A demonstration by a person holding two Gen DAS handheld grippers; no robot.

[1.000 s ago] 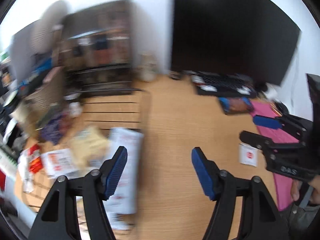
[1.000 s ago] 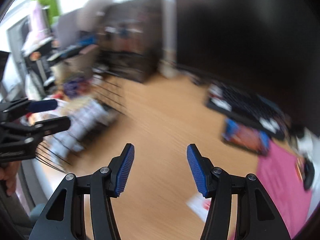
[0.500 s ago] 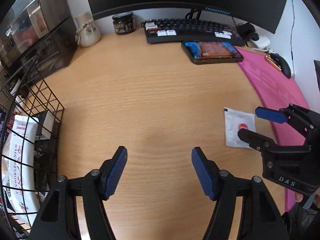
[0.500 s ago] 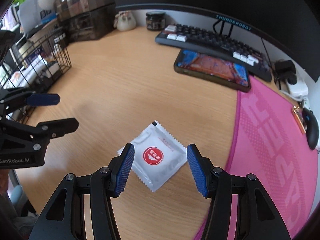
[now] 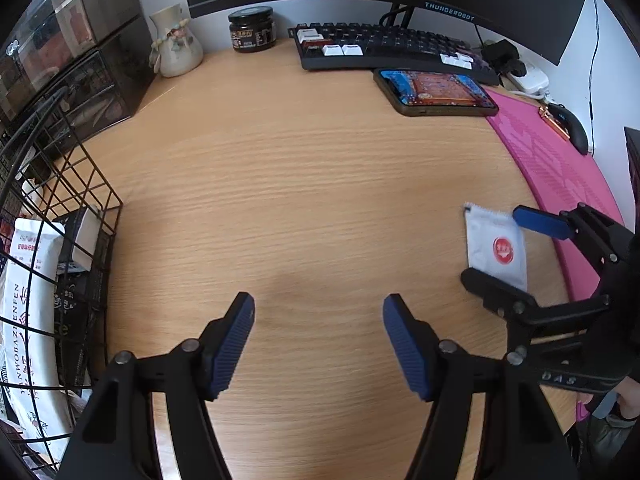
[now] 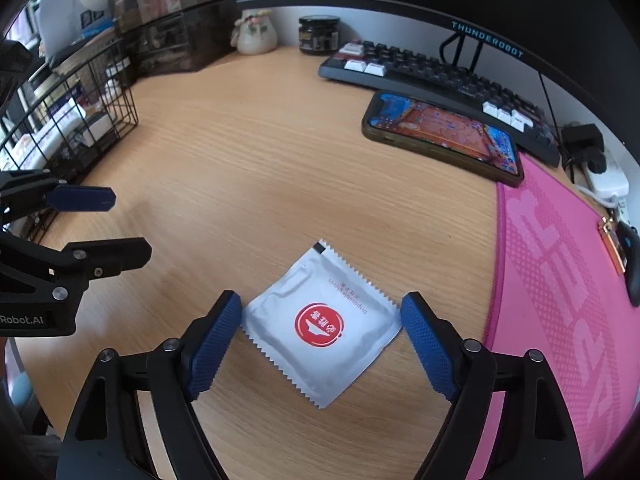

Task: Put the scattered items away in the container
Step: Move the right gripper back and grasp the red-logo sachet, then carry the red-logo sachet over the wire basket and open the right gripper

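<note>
Sachet (image 6: 324, 320) lies flat on the desk (image 6: 248, 184) between the right gripper (image 6: 320, 332) jaws, which have just been opening and do not press it. I would lower, then close on opposite corners. Left gripper (image 5: 318, 336) is open, empty. Room toward the basket (image 6: 80, 120) looks free.

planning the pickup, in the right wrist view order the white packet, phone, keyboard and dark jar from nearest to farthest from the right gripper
1. white packet, between the right gripper's open jaws
2. phone, ahead, right
3. keyboard, behind the phone
4. dark jar, at the back wall
</note>
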